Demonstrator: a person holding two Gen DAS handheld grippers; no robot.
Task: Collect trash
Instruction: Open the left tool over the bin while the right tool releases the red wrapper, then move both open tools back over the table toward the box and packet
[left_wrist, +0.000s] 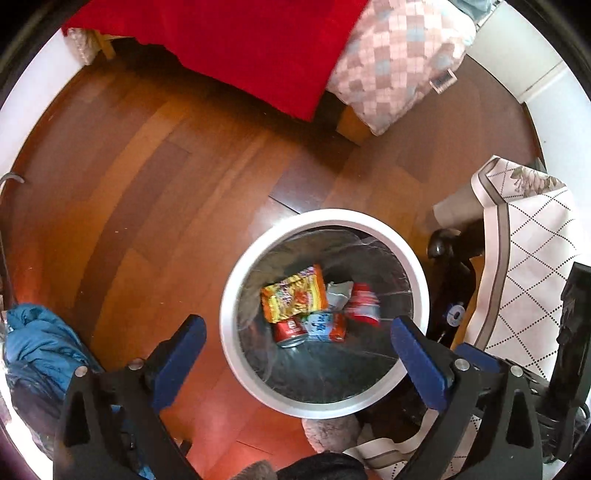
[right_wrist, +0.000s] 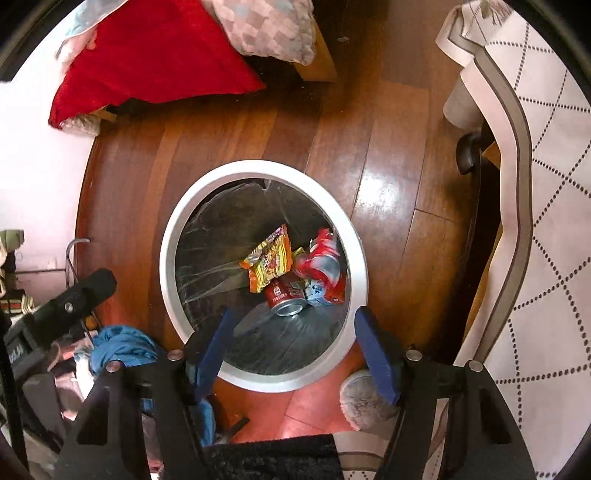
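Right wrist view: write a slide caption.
Open right tongs above white bin holding yellow noodle packet, red can, red-and-white wrapper.

red can (right_wrist: 284, 297), wrappers (right_wrist: 267, 264), print unreadable

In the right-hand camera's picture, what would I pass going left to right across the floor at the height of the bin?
Pink wall → wooden floor → white bin → yellow snack packet → red and white wrapper → patterned cloth.
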